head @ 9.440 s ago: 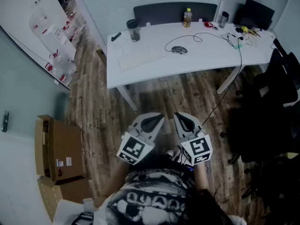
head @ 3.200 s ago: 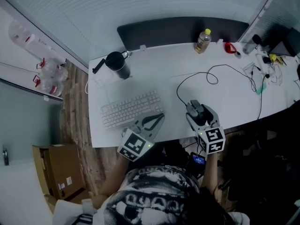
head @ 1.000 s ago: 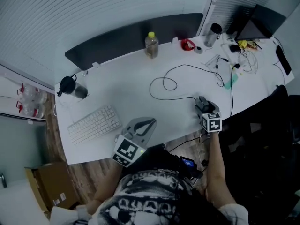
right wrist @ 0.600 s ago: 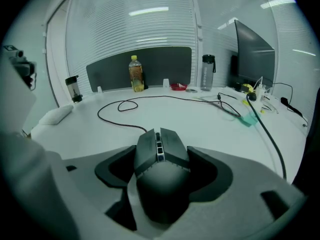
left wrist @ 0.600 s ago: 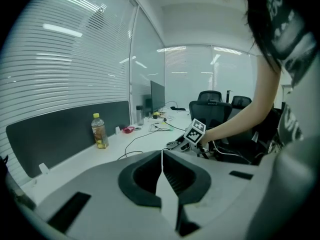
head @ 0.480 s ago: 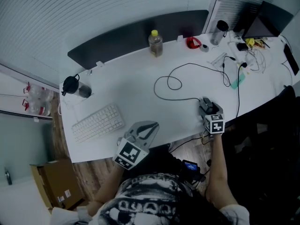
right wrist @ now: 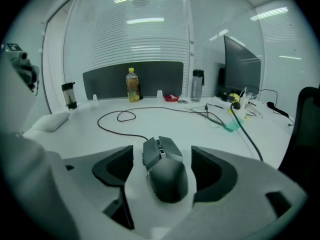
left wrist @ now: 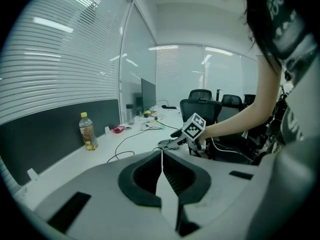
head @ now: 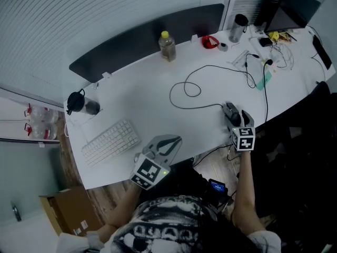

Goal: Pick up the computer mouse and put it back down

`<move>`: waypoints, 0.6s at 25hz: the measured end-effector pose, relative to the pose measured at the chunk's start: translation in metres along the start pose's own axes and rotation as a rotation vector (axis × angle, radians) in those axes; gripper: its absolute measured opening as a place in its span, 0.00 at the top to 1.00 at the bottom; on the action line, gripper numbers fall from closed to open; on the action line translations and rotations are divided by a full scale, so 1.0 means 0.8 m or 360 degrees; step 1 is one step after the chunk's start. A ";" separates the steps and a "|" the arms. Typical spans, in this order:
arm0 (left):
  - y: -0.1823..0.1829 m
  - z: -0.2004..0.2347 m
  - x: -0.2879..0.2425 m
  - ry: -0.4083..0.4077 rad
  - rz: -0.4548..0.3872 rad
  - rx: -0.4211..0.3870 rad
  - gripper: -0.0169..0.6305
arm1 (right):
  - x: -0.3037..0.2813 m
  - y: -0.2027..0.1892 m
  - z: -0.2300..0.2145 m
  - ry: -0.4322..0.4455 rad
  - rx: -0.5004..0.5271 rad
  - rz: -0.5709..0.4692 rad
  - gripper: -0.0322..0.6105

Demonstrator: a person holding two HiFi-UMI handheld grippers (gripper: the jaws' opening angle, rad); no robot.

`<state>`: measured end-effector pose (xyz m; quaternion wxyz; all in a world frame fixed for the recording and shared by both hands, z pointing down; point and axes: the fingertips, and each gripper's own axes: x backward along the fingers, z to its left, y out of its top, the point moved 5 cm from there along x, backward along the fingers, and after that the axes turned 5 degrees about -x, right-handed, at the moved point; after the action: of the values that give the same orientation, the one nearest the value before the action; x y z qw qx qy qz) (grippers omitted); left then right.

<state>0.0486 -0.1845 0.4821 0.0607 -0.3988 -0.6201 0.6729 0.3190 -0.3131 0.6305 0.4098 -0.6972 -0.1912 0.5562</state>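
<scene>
While the computer mouse (right wrist: 162, 173) lies flat on the white desk (head: 137, 96), close to the front edge at the right part, the right gripper (head: 233, 115) stands around it with the jaws opening; the mouse is between the two pads, but a gap shows at each side, so the pads do not press it; the black cable (right wrist: 121, 133) goes from the nose of the mouse across the desk and makes a loop; the left gripper (head: 169, 143) is held over the front edge of the desk, well apart from the mouse, its jaws are together and have nothing in them; just beside it lies a white keyboard (head: 110, 141); a bottle with yellow cap (head: 167, 46) stands at the far edge
</scene>
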 end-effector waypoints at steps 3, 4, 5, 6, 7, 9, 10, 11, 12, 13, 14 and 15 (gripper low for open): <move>0.000 -0.004 0.006 -0.0041 -0.0013 -0.0026 0.97 | 0.038 0.003 0.019 -0.0002 -0.0079 -0.0099 0.42; 0.000 -0.004 0.010 -0.0050 -0.0022 -0.0031 0.97 | 0.051 0.004 0.029 0.0009 -0.0105 -0.0127 0.43; 0.000 -0.004 0.015 -0.0056 -0.0030 -0.0034 0.97 | 0.064 0.004 0.041 0.0025 -0.0125 -0.0150 0.44; 0.000 -0.004 0.021 -0.0061 -0.0037 -0.0038 0.97 | 0.076 0.004 0.054 0.0043 -0.0135 -0.0168 0.45; -0.001 -0.005 0.027 -0.0067 -0.0043 -0.0042 0.97 | 0.087 0.004 0.069 0.0061 -0.0137 -0.0183 0.46; -0.003 -0.007 0.042 -0.0078 -0.0054 -0.0050 0.97 | 0.109 0.004 0.099 0.0092 -0.0139 -0.0209 0.49; -0.005 -0.008 0.051 -0.0081 -0.0061 -0.0054 0.97 | 0.119 0.005 0.115 0.0104 -0.0146 -0.0228 0.51; -0.008 -0.009 0.060 -0.0083 -0.0066 -0.0058 0.97 | 0.129 0.006 0.132 0.0114 -0.0157 -0.0253 0.52; -0.011 -0.010 0.070 -0.0082 -0.0070 -0.0060 0.97 | 0.139 0.008 0.149 0.0124 -0.0170 -0.0281 0.54; -0.015 -0.011 0.079 -0.0081 -0.0072 -0.0061 0.97 | 0.149 0.009 0.165 0.0134 -0.0183 -0.0307 0.55; -0.019 -0.013 0.089 -0.0080 -0.0075 -0.0060 0.97 | 0.158 0.009 0.181 0.0146 -0.0194 -0.0328 0.57; -0.024 -0.015 0.099 -0.0081 -0.0079 -0.0058 0.97 | 0.167 0.009 0.197 0.0157 -0.0203 -0.0346 0.58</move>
<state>-0.0052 -0.1254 0.4634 0.0544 -0.3670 -0.6434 0.6696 0.2119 -0.1646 0.5351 0.4315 -0.7236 -0.2801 0.4602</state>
